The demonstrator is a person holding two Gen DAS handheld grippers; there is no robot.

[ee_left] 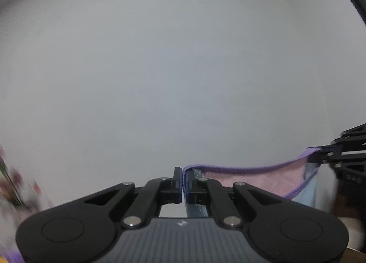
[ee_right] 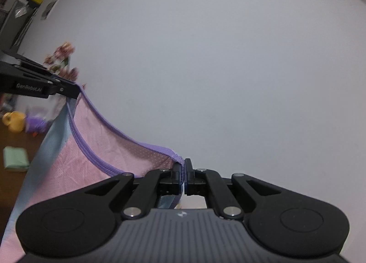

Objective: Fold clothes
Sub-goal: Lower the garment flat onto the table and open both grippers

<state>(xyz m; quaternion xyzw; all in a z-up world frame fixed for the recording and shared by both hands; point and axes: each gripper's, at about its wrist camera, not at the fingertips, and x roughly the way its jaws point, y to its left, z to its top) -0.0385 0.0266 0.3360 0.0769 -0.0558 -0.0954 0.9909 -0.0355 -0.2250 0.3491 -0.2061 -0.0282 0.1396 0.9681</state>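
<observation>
Background: plain white wall [ee_right: 228, 57] fills both wrist views; brown floor or desk surface only glimpsed low down, past the garment. Which it is, cannot tell.

Garment [ee_right: 96, 148]: pink mesh with purple trim and a pale blue panel, held up in the air against the wall, not lying on any surface. Its purple-trimmed edge [ee_left: 240, 168] is the long axis; it runs between the two tongs and sags in the middle.

Left tongs [ee_left: 182, 183]: closed down on one end of that edge, fabric pinched between the pads. Right tongs [ee_right: 184, 178]: likewise closed on the other end, purple trim bunched in the bite. Each tongs sits at its own end of the edge, so neither is nearer; the body of the cloth hangs below the edge.

Judgement: the coming move turns on the hanging cloth lying below the held edge. Fits either a shake-out before laying flat or a carry mid-fold.

Beyond the garment's left end: a yellow object [ee_right: 13, 121] and a folded green cloth [ee_right: 14, 157].
</observation>
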